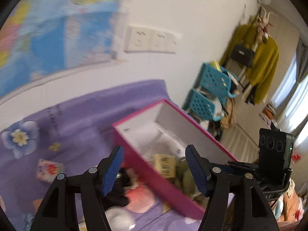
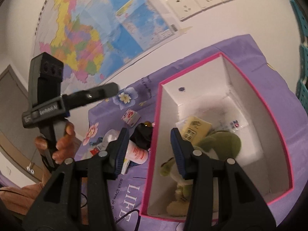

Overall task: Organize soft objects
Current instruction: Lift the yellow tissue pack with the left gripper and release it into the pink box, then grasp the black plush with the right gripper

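green plush [image 2: 221, 144] in pink box [image 2: 250, 96]; both claws wide, empty.

white wall [image 2: 192, 44] | map [image 2: 92, 38] | sockets [image 1: 152, 41] | window [image 1: 288, 80] daylight

Your right fingers [image 2: 182, 152] hide much of the green plush [image 2: 221, 142]; the wall map [image 1: 48, 38] is motion-blurred.

1. A surface under a purple flower-printed cloth [image 2: 192, 71] carries everything.
2. A pink box [image 2: 157, 115] with white inner walls lies at 3 o'clock.
3. At 9 o'clock of the box: a small floral cube [image 2: 130, 117], a black soft item [image 2: 143, 134], and a white-and-pink bottle [image 2: 137, 153].
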Available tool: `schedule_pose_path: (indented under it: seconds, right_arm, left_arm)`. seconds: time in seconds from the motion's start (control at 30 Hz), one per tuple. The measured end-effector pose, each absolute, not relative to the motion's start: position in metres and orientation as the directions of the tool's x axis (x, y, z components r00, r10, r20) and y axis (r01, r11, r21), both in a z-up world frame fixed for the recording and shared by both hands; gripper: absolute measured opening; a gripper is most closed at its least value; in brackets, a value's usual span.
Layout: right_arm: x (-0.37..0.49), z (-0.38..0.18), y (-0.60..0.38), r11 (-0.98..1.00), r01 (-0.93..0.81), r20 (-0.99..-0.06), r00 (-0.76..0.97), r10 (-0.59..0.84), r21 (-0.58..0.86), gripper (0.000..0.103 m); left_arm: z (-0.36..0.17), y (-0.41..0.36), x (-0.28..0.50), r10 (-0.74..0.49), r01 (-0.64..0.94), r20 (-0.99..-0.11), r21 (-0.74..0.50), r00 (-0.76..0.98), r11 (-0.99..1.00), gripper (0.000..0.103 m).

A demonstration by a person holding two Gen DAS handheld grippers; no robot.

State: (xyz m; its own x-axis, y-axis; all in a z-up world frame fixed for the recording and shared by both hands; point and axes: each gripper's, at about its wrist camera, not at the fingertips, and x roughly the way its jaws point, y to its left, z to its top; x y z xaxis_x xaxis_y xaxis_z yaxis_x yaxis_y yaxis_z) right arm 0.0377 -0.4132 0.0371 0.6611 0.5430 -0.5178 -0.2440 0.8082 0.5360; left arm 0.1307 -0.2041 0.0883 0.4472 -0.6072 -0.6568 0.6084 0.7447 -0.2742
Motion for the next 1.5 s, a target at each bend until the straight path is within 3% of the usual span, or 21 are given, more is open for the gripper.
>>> schedule_pose_path:
  seconds: [0.43,0.53,0.8,1.03,1.43,1.5]
  right_arm:
    - [0.08,0.036,-0.343,0.856,-0.353,-0.659,0.548,0.516,0.377,0.045]
    - [0.096,0.038,-0.326,0.861,-0.377,-0.693,0.518,0.501,0.342,0.038]
    - [0.144,0.028,-0.278,0.869,-0.433,-0.806,0.411,0.426,0.239,0.037]
    - [0.173,0.002,-0.253,0.862,-0.466,-0.885,0.294,0.362,0.198,0.037]
    - [0.2,-0.013,-0.243,0.857,-0.481,-0.928,0.201,0.313,0.185,0.036]
    - [0.199,-0.01,-0.243,0.86,-0.482,-0.927,0.218,0.305,0.17,0.036]
  left_arm:
    - [0.037,-0.129,0.154,-0.539,0.463,-0.702,-0.326,0.466,0.824,0.068]
    - [0.024,-0.12,0.16,-0.53,0.432,-0.715,-0.343,0.456,0.834,0.066]
    - [-0.006,-0.101,0.17,-0.498,0.377,-0.749,-0.35,0.438,0.858,0.059]
    - [-0.02,-0.098,0.171,-0.488,0.373,-0.767,-0.345,0.418,0.861,0.059]
    - [-0.034,-0.103,0.178,-0.497,0.383,-0.784,-0.358,0.372,0.852,0.058]
    - [-0.038,-0.104,0.179,-0.499,0.381,-0.789,-0.365,0.359,0.85,0.053]
